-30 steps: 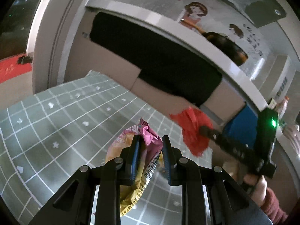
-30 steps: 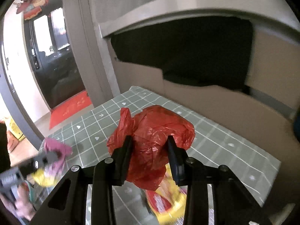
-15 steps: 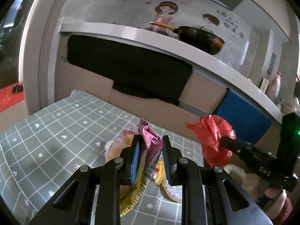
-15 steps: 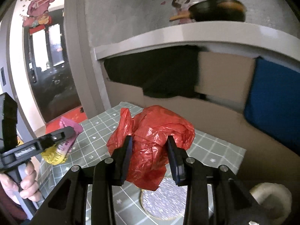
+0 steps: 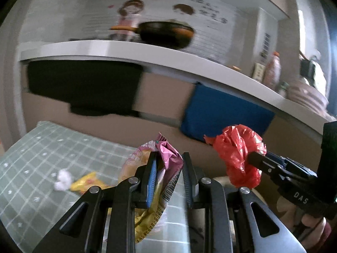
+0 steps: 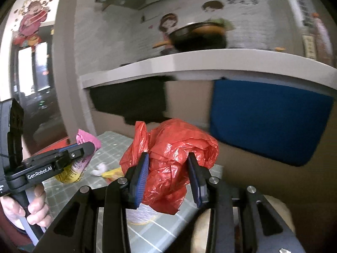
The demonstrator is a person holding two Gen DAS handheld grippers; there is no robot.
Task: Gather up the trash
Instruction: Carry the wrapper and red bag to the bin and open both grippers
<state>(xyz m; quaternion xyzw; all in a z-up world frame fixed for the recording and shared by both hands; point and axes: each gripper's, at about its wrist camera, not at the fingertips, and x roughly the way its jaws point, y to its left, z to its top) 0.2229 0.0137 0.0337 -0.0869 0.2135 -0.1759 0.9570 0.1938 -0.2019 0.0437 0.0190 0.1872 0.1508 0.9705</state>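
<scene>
Wrappers fill both our grippers. Our left gripper (image 5: 168, 168) is clamped on a crumpled pink and yellow snack wrapper (image 5: 160, 160), its jaws close together with the foil bunched up above the tips and a barcoded yellow tail hanging down between the finger arms. Our right gripper (image 6: 168, 166) is clamped on a wadded red plastic bag (image 6: 172, 156), the blue ribbed pads (image 6: 143, 172) pressing in on either side while the bag bulges out over the tips and droops below them.

We hold both grippers aloft and side by side, pointing forward and slightly downward, above the near edge of the table with the green checked cloth (image 5: 42, 158). From the left wrist camera we see the right gripper reaching in from the right with the red bag at its tip; from the right wrist camera we see the left gripper coming in from the left, with our left hand (image 6: 29, 208) wrapped around its handle (fingers curled tight).

On the cloth below lie a white paper wad (image 5: 63, 179) and, just beside it, a yellow wrapper (image 5: 88, 183), plus a round silvery lid (image 6: 139, 215) under the red bag. Ahead runs a white counter (image 6: 189, 61) with a dark pan (image 6: 198, 38) on it.
</scene>
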